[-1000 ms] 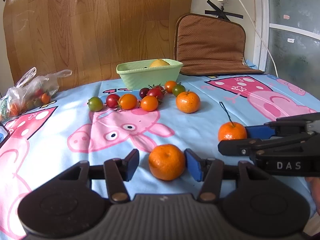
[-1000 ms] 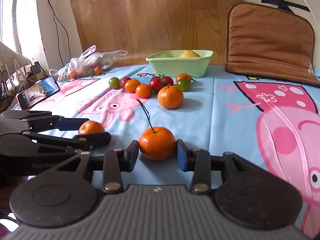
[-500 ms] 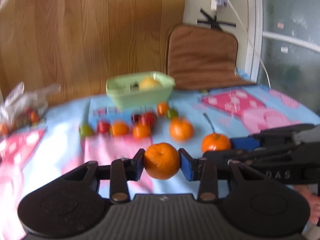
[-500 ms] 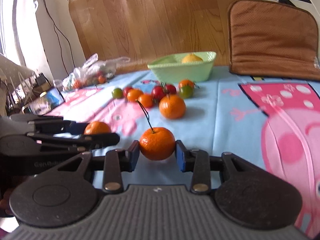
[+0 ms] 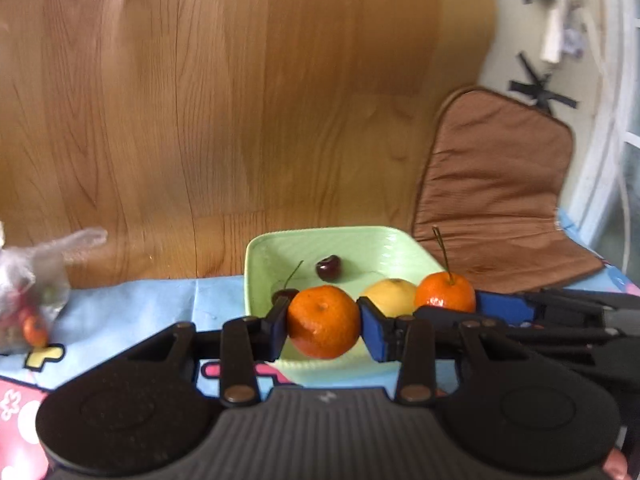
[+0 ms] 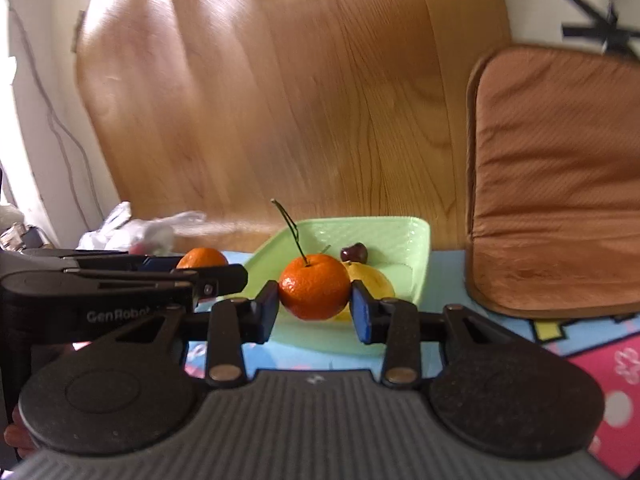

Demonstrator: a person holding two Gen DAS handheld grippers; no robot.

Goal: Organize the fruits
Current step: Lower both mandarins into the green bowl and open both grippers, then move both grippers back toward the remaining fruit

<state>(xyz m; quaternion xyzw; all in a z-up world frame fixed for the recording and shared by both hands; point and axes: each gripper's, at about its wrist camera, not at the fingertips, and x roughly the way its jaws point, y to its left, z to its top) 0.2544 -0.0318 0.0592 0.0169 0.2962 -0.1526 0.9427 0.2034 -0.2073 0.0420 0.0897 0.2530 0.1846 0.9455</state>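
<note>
Wooden panel [image 5: 240,120] upright behind worktop [image 5: 132,312], far beyond both tongs. Green bowl [image 5: 344,240] just ahead of and below both tongs; holds yellow fruit [image 5: 390,294], two dark cherries [image 5: 328,268]. Left tongs [image 5: 323,326] clamped on stemless mandarin [image 5: 323,320]. Right tongs [image 6: 314,306] clamped on stemmed mandarin [image 6: 314,286], beside left tongs.

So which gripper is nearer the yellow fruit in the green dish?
Right. The right gripper holds its stemmed tangerine directly before the yellow fruit; the left gripper sits off to the side.
</note>
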